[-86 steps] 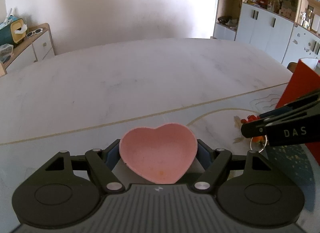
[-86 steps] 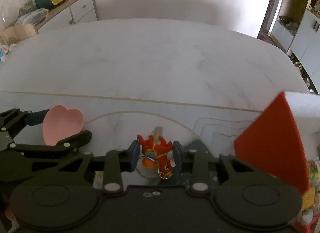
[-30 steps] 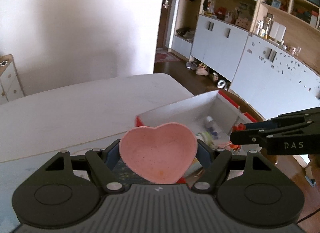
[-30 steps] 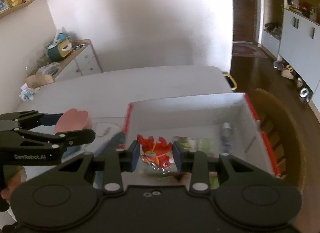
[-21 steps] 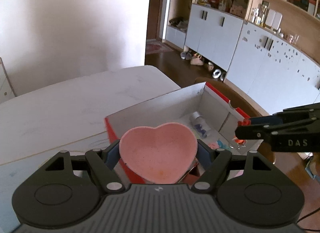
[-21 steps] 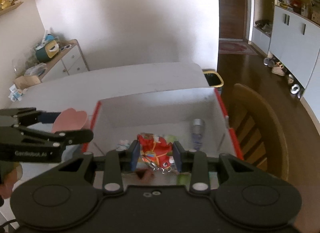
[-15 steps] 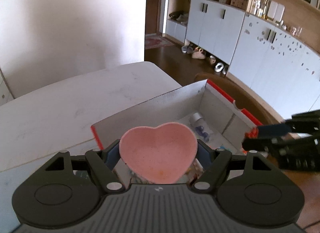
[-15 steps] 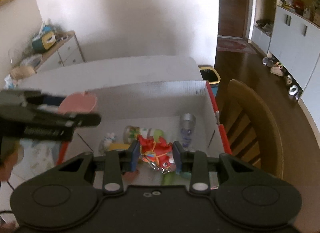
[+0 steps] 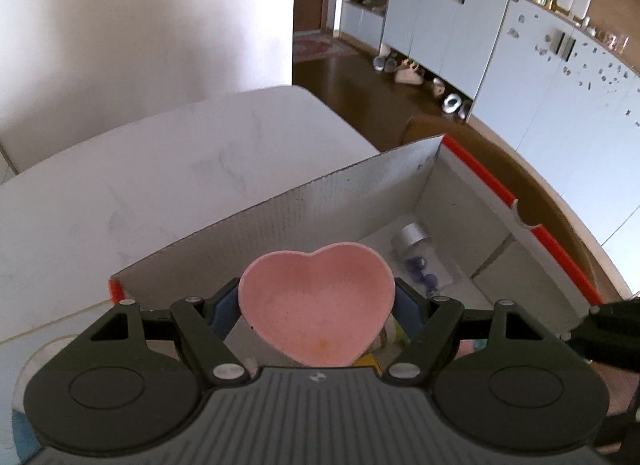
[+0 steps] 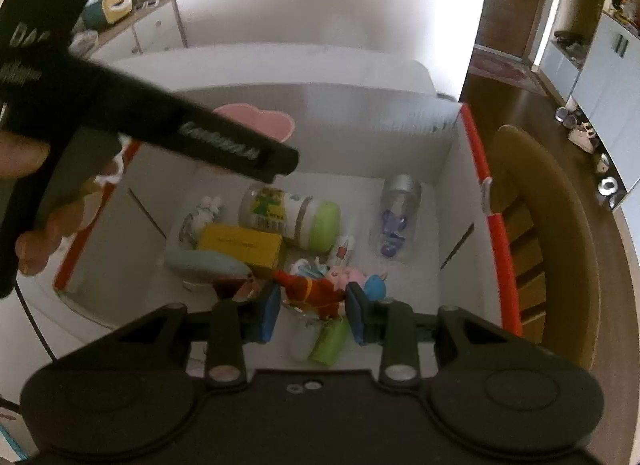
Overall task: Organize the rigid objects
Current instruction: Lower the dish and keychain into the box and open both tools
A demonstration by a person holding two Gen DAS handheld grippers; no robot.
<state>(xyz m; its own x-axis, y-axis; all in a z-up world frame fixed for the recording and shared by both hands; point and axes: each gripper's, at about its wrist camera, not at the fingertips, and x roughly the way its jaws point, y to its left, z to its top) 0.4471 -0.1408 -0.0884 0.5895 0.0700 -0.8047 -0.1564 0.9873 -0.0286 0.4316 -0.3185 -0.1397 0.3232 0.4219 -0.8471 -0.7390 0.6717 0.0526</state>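
My left gripper [image 9: 318,305] is shut on a pink heart-shaped dish [image 9: 318,307] and holds it over the near left part of the white box with red rims [image 9: 480,169]. The dish also shows in the right wrist view [image 10: 260,119] behind the left gripper's finger [image 10: 224,141]. My right gripper [image 10: 312,305] is over the box [image 10: 476,153], its jaws parted wider than the red toy keychain [image 10: 314,291] between them; the toy seems loose and blurred.
Inside the box lie a green-capped jar [image 10: 292,215], a yellow box [image 10: 240,245], a silver-capped bottle [image 10: 396,221] and several small toys. A wooden chair [image 10: 536,225] stands right of the box. The white table [image 9: 160,169] lies beyond it.
Both grippers have moved from the table over the box and tilted down into it. The right jaws have parted from the red keychain. The left still holds the dish.
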